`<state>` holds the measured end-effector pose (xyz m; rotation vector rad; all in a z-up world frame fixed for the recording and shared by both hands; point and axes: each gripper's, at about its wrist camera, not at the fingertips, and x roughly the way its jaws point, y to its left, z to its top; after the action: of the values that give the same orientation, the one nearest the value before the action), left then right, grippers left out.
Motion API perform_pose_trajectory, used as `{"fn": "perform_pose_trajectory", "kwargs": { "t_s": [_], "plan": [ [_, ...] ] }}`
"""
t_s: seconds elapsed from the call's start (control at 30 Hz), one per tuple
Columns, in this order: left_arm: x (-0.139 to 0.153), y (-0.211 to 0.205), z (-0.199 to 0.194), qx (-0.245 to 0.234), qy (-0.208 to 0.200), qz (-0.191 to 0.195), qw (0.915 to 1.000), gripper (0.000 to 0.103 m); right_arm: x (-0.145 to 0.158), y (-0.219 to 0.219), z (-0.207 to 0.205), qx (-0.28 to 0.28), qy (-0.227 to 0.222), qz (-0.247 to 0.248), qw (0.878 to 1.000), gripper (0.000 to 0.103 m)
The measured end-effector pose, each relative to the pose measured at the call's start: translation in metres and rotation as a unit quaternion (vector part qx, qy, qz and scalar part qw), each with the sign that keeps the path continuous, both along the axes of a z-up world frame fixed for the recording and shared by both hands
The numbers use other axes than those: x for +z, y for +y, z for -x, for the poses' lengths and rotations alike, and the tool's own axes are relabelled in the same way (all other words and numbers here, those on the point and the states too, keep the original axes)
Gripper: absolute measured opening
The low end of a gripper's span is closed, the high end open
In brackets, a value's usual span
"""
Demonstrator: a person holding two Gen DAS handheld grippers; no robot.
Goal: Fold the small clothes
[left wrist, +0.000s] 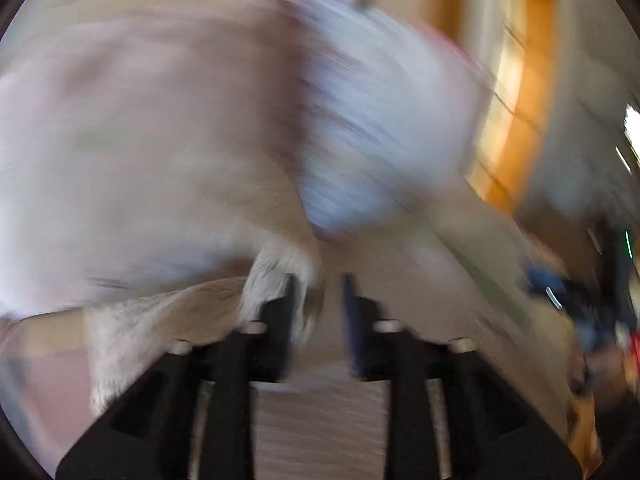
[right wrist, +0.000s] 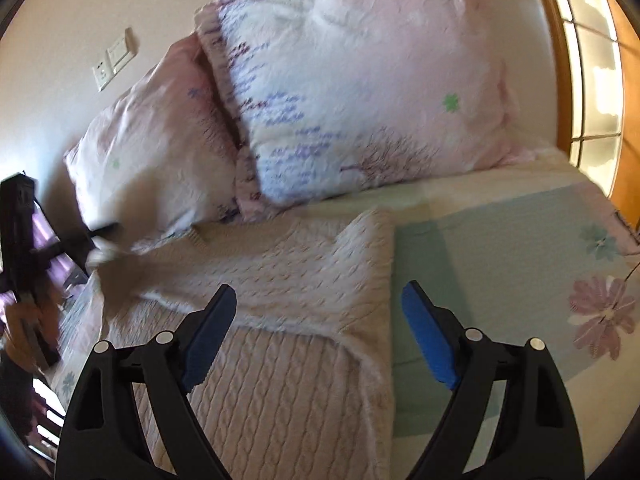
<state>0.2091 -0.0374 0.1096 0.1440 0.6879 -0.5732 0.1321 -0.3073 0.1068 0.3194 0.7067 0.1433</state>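
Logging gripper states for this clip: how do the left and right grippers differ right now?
The left gripper has its jaws nearly together, with cream knit sweater fabric draped over one; the right gripper has its jaws spread wide and holds nothing. The left wrist view is badly smeared, while the right wrist view is fairly sharp. Whether the left actually pinches the fabric is unclear. Both have black frames with blue pads.
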Motion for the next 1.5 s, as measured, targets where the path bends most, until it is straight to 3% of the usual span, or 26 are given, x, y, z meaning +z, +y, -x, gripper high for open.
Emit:
{"fn": "perform_pose_trajectory", "kwargs": {
  "t_s": [0.07,0.13,0.23,0.33,0.43,0.47,0.57,0.63,0.67,0.73,0.87,0.93,1.0,1.13,1.2,1.27,1.37,1.43,1.47,1.5],
  "plan": [
    [-0.026,-0.019,0.018,-0.022,0.015,-0.048,0.9985,0.04,-0.003,-0.006,0.009,0.0,0.013,-0.02,1.0,0.086],
    [-0.036,0.005,0.031,0.002,0.025,-0.054,0.9982,0.061,-0.009,-0.021,0.028,-0.005,0.029,-0.046,0.999,0.086],
    [-0.047,0.076,0.051,0.074,0.064,-0.024,0.9949,0.068,-0.026,-0.042,0.058,-0.008,0.068,-0.094,0.993,0.084],
    [-0.065,0.144,0.089,0.154,0.103,-0.018,0.9825,0.068,-0.049,-0.051,0.09,-0.009,0.109,-0.152,0.982,0.071],
    [-0.083,0.187,0.117,0.189,0.154,0.034,0.9693,0.068,-0.072,-0.046,0.119,0.005,0.144,-0.214,0.966,0.059],
    [-0.092,0.198,0.129,0.196,0.174,0.06,0.9634,0.068,-0.074,-0.042,0.131,0.007,0.137,-0.223,0.965,0.053],
    [-0.096,0.204,0.169,0.19,0.174,0.111,0.9597,0.064,-0.077,-0.028,0.149,0.035,0.149,-0.255,0.955,0.037],
    [-0.097,0.203,0.194,0.171,0.187,0.154,0.9549,0.05,-0.087,-0.013,0.163,0.063,0.17,-0.295,0.938,0.034],
    [-0.1,0.201,0.203,0.165,0.196,0.167,0.952,0.047,-0.092,-0.006,0.169,0.074,0.177,-0.313,0.93,0.026],
    [-0.101,0.2,0.221,0.16,0.203,0.176,0.9498,0.039,-0.096,0.002,0.174,0.084,0.182,-0.331,0.922,0.018],
    [-0.1,0.191,0.239,0.156,0.211,0.177,0.9487,0.023,-0.095,0.007,0.172,0.087,0.169,-0.346,0.919,0.011],
    [-0.106,0.183,0.236,0.153,0.22,0.166,0.949,0.01,-0.09,0.008,0.168,0.094,0.155,-0.354,0.918,0.01],
    [-0.103,0.177,0.232,0.147,0.21,0.153,0.9544,0.007,-0.084,0.009,0.163,0.099,0.145,-0.353,0.919,0.008],
    [-0.072,0.188,0.201,0.131,0.173,0.184,0.9588,0.005,-0.05,0.001,0.126,0.11,0.089,-0.354,0.924,0.008],
    [-0.042,0.196,0.163,0.134,0.121,0.189,0.9652,0.005,-0.023,-0.006,0.091,0.112,0.041,-0.357,0.926,0.008],
    [-0.016,0.203,0.117,0.145,0.082,0.2,0.9655,0.005,0.003,-0.013,0.047,0.106,-0.004,-0.351,0.93,0.008],
    [0.005,0.203,0.039,0.173,0.049,0.214,0.9602,0.005,0.018,-0.017,-0.019,0.076,-0.034,-0.334,0.939,0.008],
    [0.003,0.191,-0.012,0.198,0.036,0.192,0.9605,0.016,0.012,-0.018,-0.073,0.039,-0.036,-0.317,0.947,0.01],
    [-0.004,0.189,-0.037,0.222,0.042,0.182,0.9569,0.029,0.003,-0.017,-0.094,0.02,-0.021,-0.298,0.954,0.028],
    [-0.012,0.194,-0.055,0.244,0.059,0.179,0.9514,0.054,-0.008,-0.014,-0.115,-0.004,0.011,-0.266,0.964,0.066]
  ]
}}
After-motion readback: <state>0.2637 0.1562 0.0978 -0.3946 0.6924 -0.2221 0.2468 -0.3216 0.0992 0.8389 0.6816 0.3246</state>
